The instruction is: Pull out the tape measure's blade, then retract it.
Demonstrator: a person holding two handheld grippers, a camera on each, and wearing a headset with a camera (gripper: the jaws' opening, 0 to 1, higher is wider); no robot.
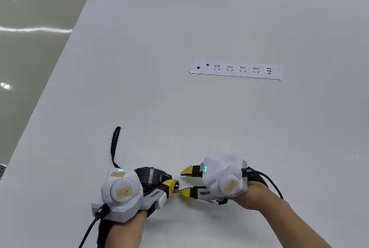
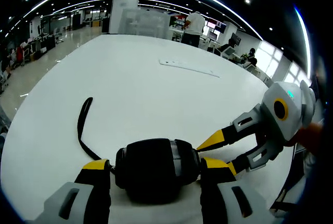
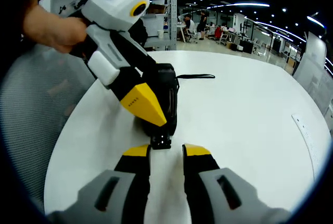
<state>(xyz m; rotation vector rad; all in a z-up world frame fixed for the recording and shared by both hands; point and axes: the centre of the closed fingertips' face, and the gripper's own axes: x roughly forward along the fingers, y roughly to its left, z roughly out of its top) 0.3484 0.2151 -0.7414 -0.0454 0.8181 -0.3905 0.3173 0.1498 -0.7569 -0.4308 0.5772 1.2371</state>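
Observation:
A black tape measure (image 1: 149, 176) lies on the white table (image 1: 190, 121) near its front edge, and my left gripper (image 1: 158, 186) is shut on its body. In the left gripper view the case (image 2: 153, 168) sits between the yellow fingertips (image 2: 96, 165). My right gripper (image 1: 185, 181) points left at it from the right, jaws a little apart. In the right gripper view the blade's small hook (image 3: 161, 141) sticks out of the case (image 3: 164, 96), just ahead of the gap of my open right gripper (image 3: 166, 151). No blade length shows beyond the hook.
The tape measure's black wrist strap (image 1: 115, 144) trails away over the table behind the case. A white power strip (image 1: 236, 70) lies farther back at the middle right. The table's left edge (image 1: 52, 81) drops to a shiny floor. A person (image 2: 195, 26) stands beyond the table's far end.

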